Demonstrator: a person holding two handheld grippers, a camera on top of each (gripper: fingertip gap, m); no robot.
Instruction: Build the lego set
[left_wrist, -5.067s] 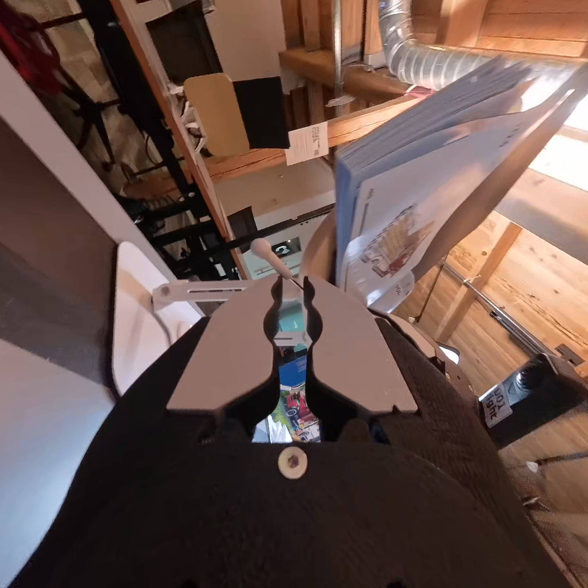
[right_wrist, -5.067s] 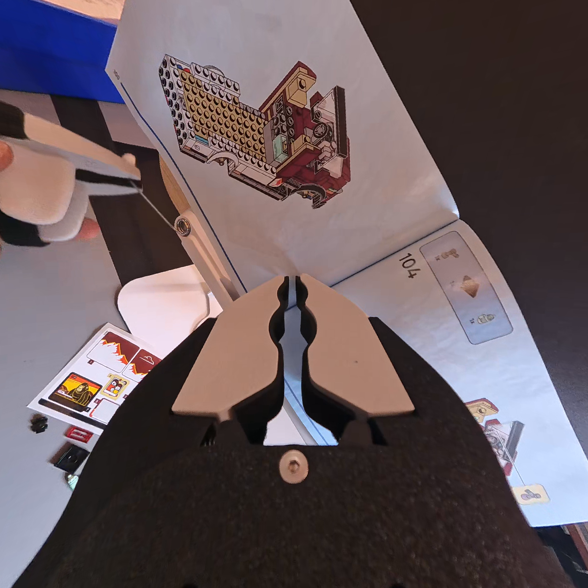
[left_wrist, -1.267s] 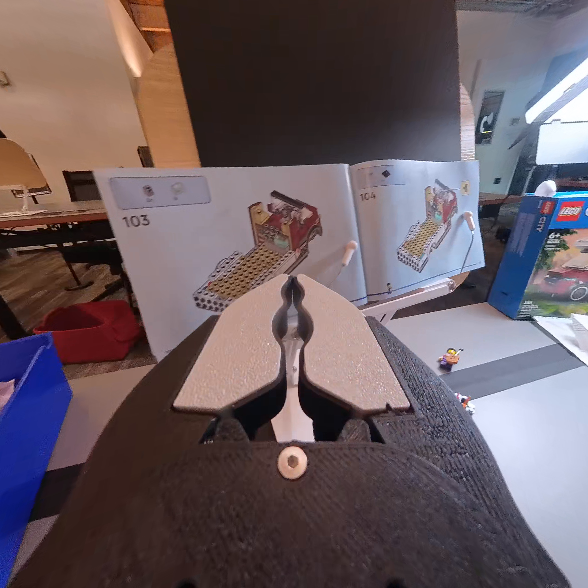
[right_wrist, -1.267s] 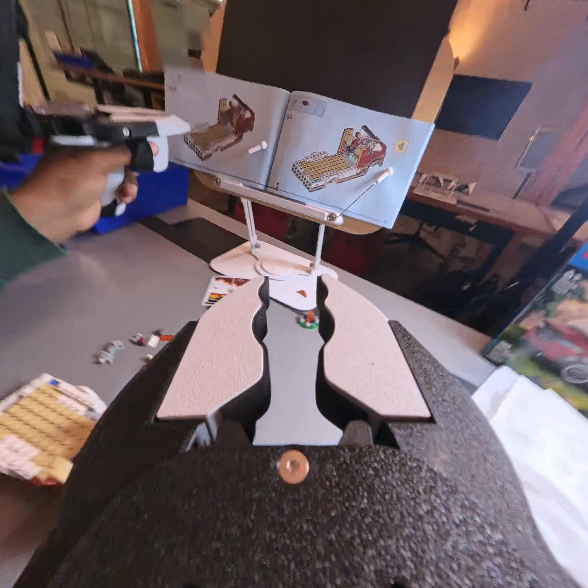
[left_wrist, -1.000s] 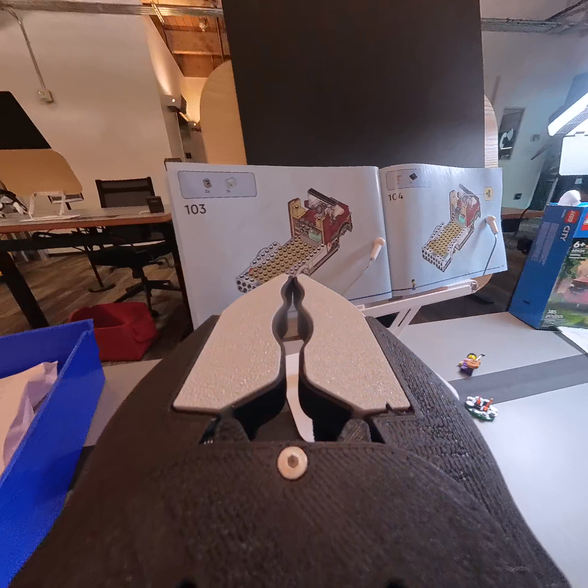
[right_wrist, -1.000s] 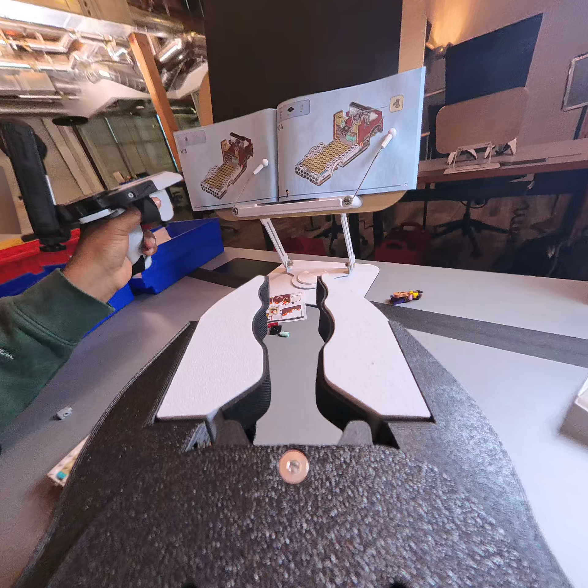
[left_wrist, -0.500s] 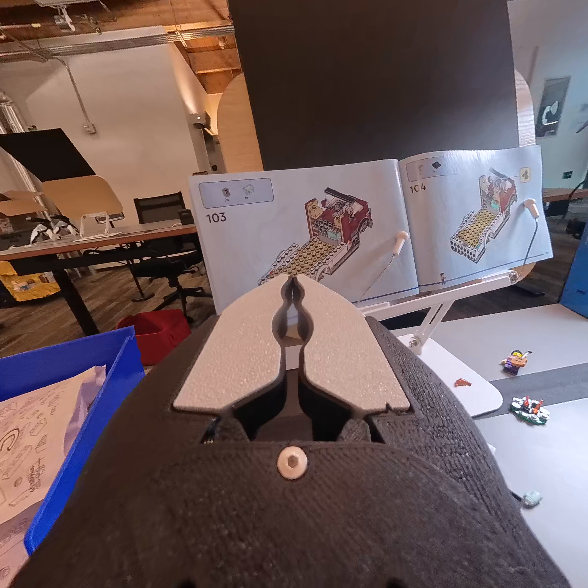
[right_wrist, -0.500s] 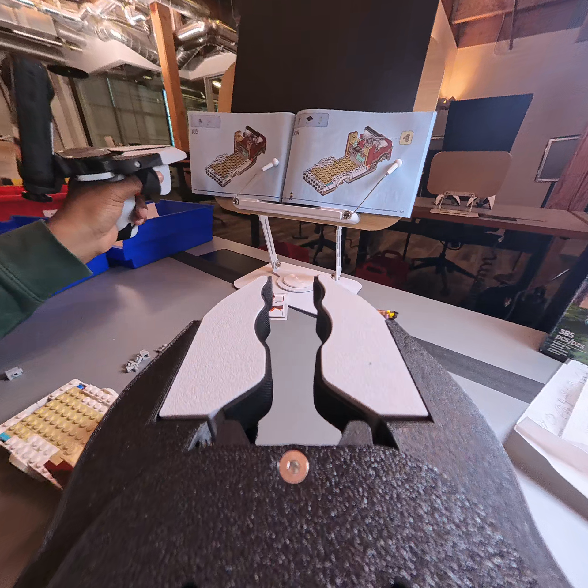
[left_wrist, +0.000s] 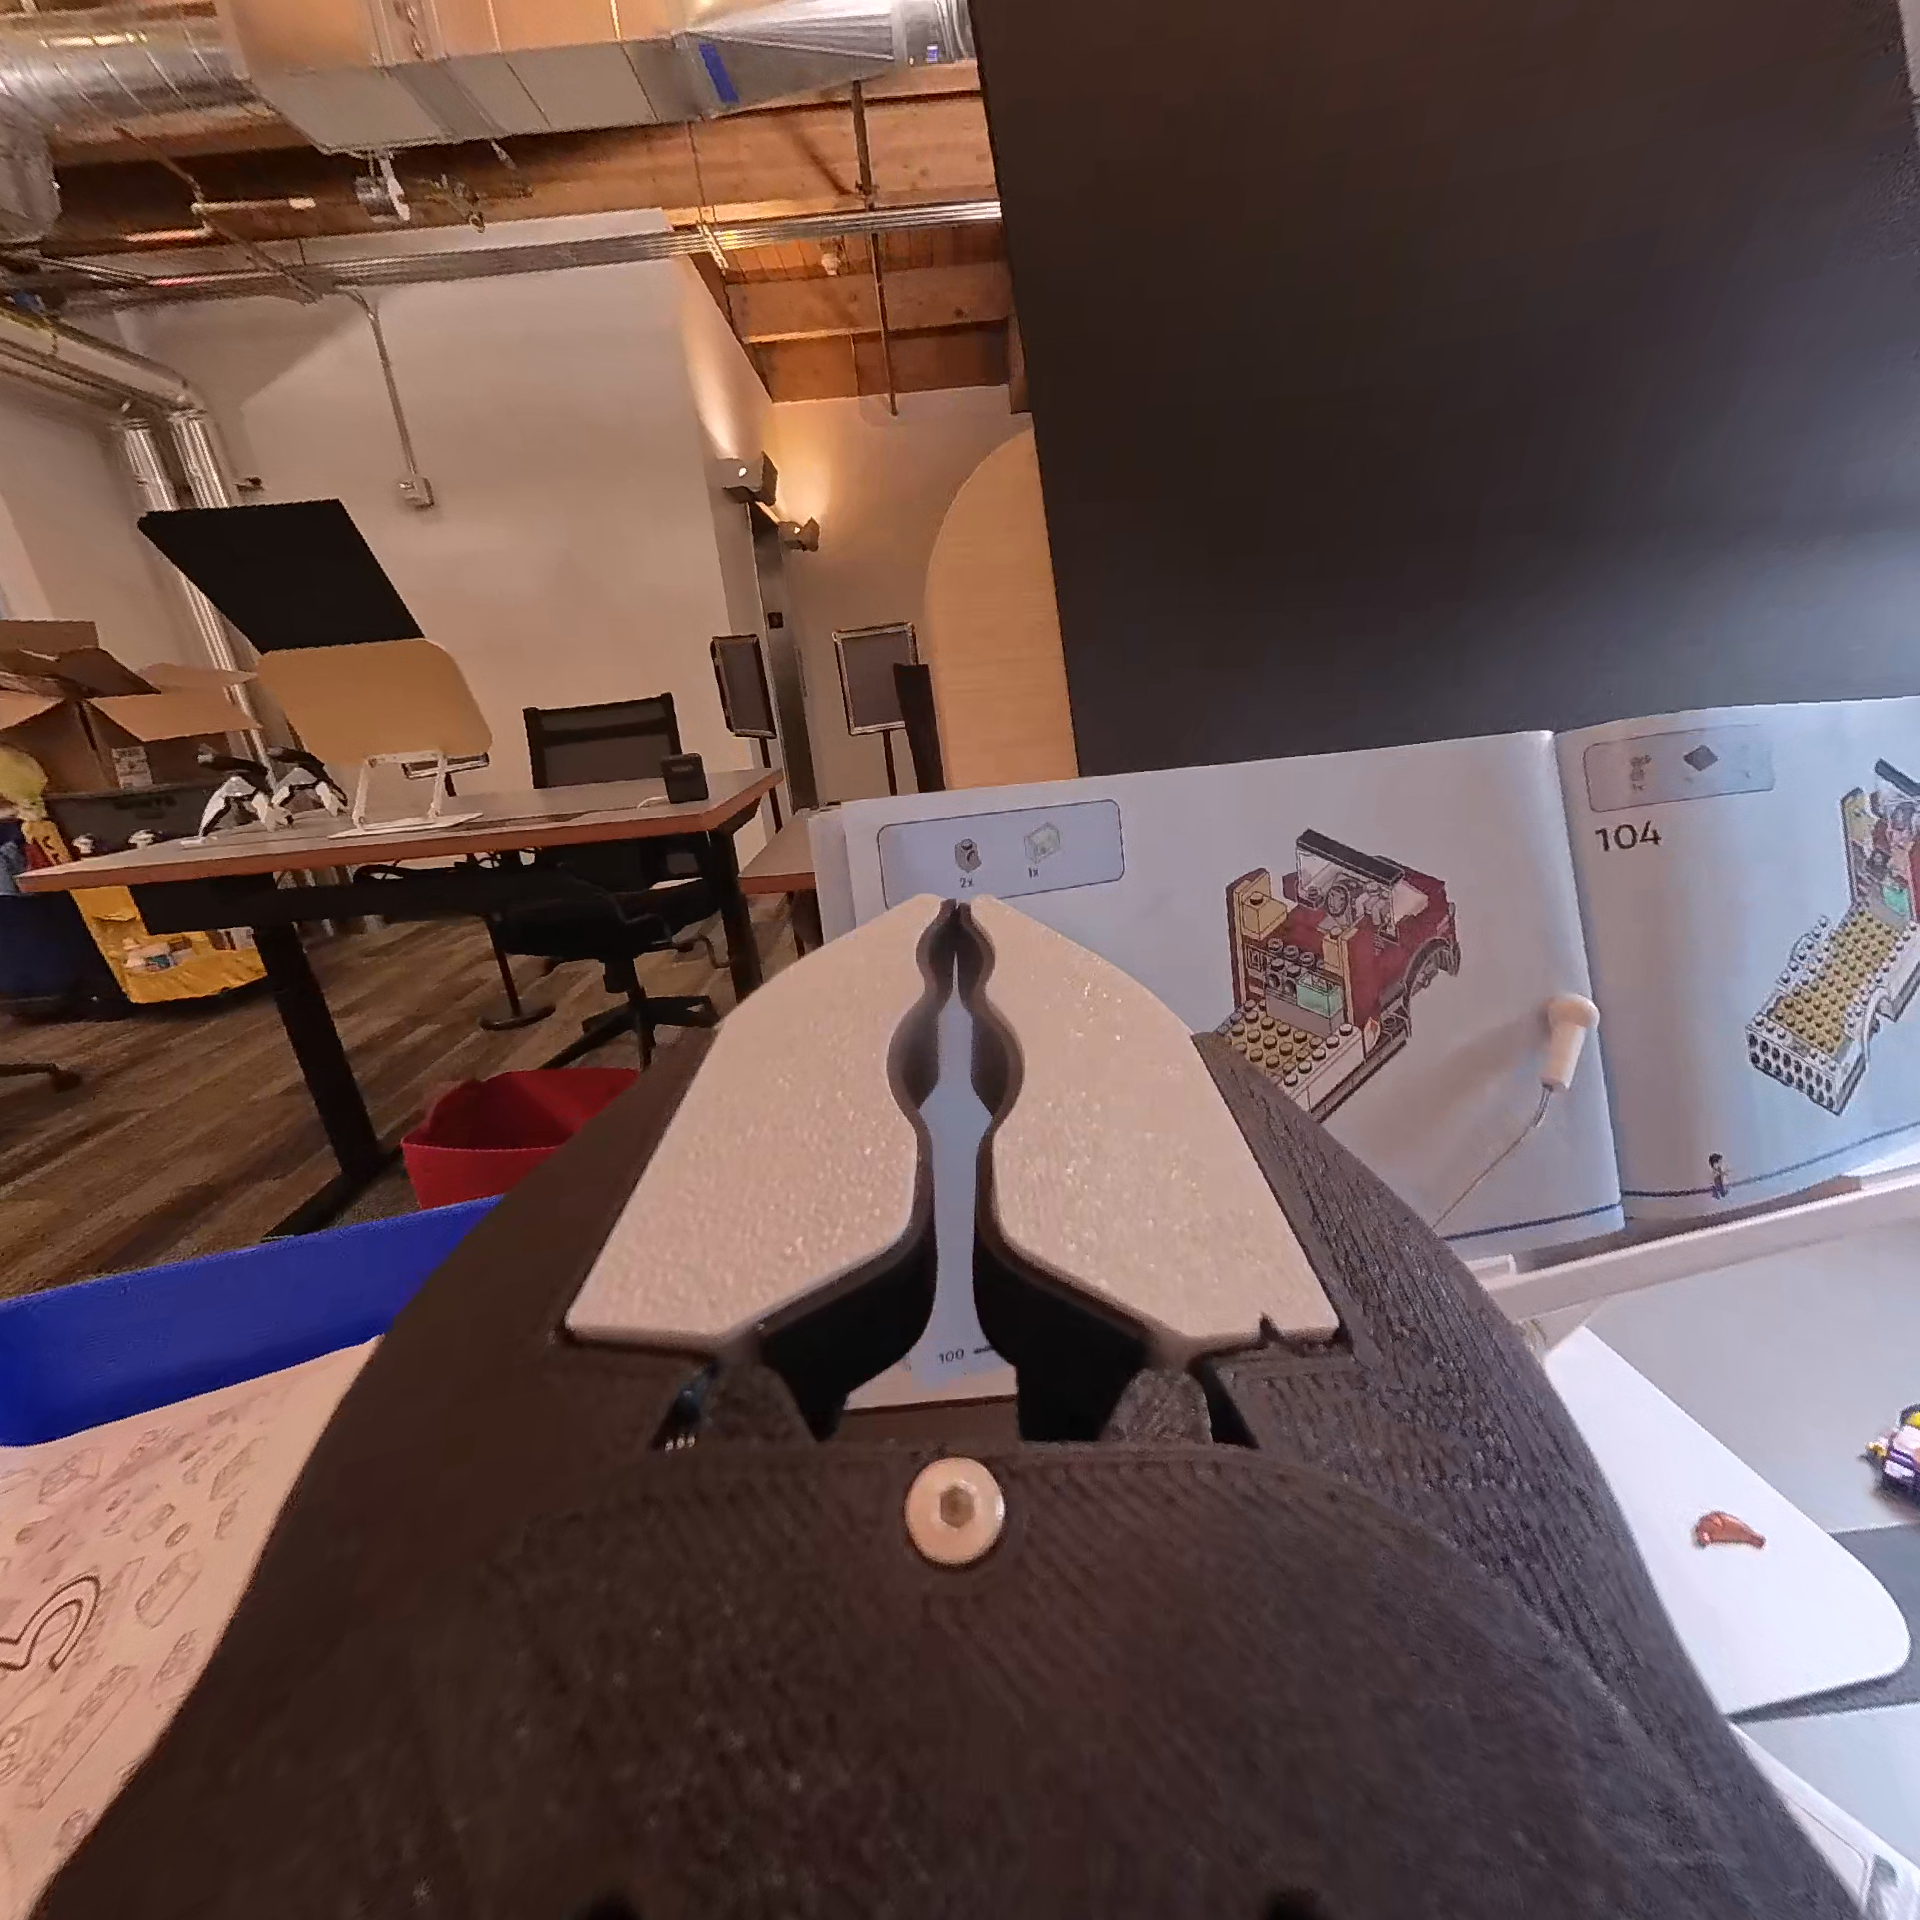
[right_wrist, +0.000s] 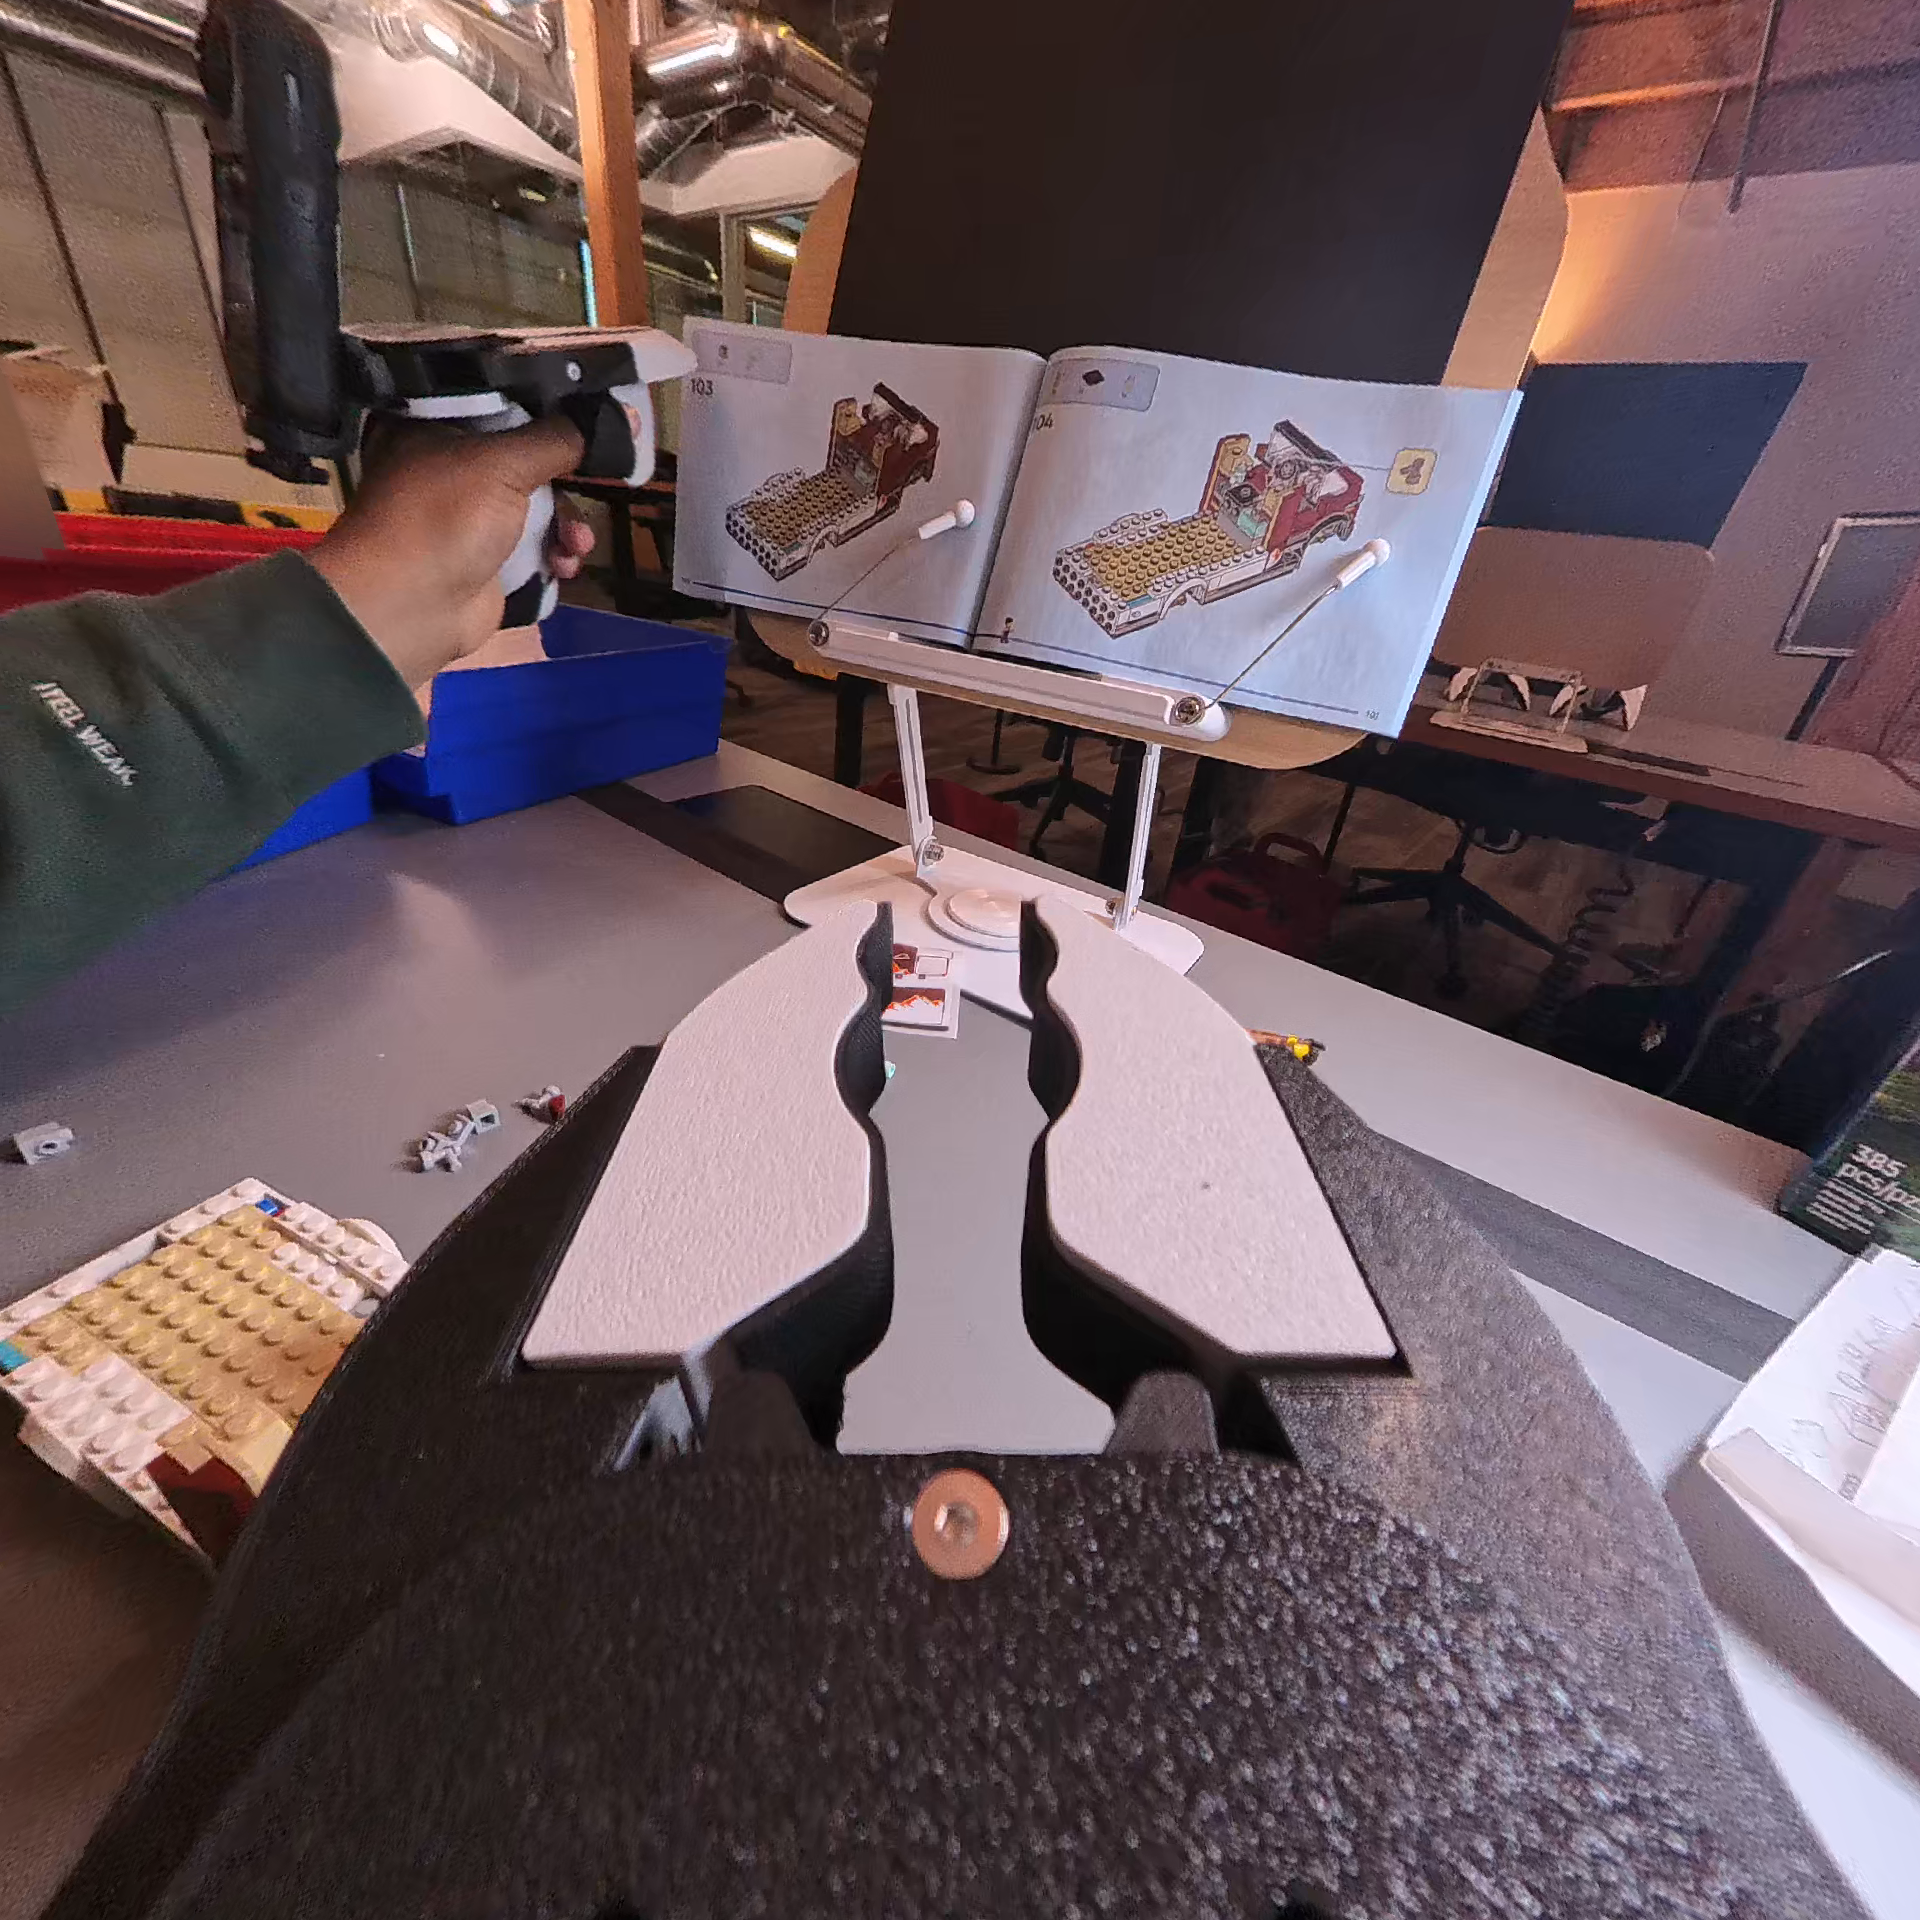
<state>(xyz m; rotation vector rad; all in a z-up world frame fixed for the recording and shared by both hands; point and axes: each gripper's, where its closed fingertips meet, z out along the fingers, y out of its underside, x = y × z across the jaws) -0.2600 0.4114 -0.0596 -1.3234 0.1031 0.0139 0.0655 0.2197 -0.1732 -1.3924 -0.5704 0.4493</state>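
On a grey surface (right_wrist: 312, 966) in a workshop, the instruction booklet (right_wrist: 1049, 520) is consulted, left gripper (left_wrist: 957, 907) jaws nearly closed and empty, right gripper (right_wrist: 951, 914) narrowly parted over nothing; loose bricks (right_wrist: 457, 1132) beside the half-built truck (right_wrist: 177, 1340) likely need picking next.

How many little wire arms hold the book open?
2. One arm presses the left page of the book, the other arm presses the right page. Both spring from the white ledge of the stand under the book.
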